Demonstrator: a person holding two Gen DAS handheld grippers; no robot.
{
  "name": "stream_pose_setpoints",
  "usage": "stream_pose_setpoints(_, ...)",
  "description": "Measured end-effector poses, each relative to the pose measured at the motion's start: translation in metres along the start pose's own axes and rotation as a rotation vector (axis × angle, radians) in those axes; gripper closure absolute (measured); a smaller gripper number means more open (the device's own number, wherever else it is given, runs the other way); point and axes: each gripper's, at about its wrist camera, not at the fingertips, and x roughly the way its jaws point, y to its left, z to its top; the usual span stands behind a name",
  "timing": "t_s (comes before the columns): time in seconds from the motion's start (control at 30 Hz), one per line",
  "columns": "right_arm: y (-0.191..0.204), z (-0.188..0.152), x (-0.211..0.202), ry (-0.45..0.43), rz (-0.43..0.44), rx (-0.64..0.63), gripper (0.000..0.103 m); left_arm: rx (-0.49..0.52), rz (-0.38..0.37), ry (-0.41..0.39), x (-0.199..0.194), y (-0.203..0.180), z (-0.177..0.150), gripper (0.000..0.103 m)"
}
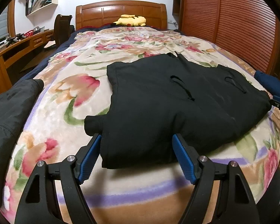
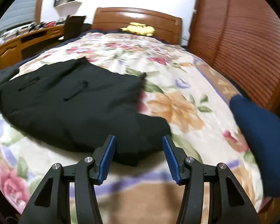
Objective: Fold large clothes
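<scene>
Black jacket (image 1: 177, 100) spread flat mid-bed, between plush toy (image 1: 131, 20) and foot, laid out for folding | left gripper (image 1: 137, 145) jaws wide, straddling near hem, likely for lifting | right gripper (image 2: 139, 149) jaws half-open, empty, over near corner.

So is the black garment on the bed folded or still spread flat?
Partly folded: the black garment lies doubled into a compact block on the floral blanket, with a thick doubled edge nearest the camera.
</scene>
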Motion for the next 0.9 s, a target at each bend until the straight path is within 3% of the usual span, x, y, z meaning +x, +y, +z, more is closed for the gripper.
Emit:
stream_pose_setpoints(0.33, -0.012, 0.013, 0.028, 0.057, 0.093, 0.124, 0.046, -0.003, 0.0, 0.001, 0.002, -0.001, -0.001, 0.025)
stream_pose_setpoints(0.5, -0.019, 0.014, 0.038, 0.07, 0.151, 0.179, 0.038, -0.013, -0.003, -0.012, 0.0, 0.001, -0.001, 0.025)
stream_pose_setpoints(0.6, -0.011, 0.015, 0.043, 0.091, 0.13, 0.15, 0.037, -0.014, -0.006, -0.028, -0.004, 0.002, -0.001, 0.025)
stream_pose_setpoints(0.8, -0.001, 0.015, 0.053, 0.1, 0.097, 0.073, 0.037, -0.004, -0.016, -0.029, -0.005, 0.004, 0.0, 0.044)
stream_pose_setpoints(0.9, 0.005, 0.013, 0.058, 0.105, 0.083, 0.029, 0.037, -0.027, -0.03, -0.016, -0.002, 0.01, -0.001, 0.046)
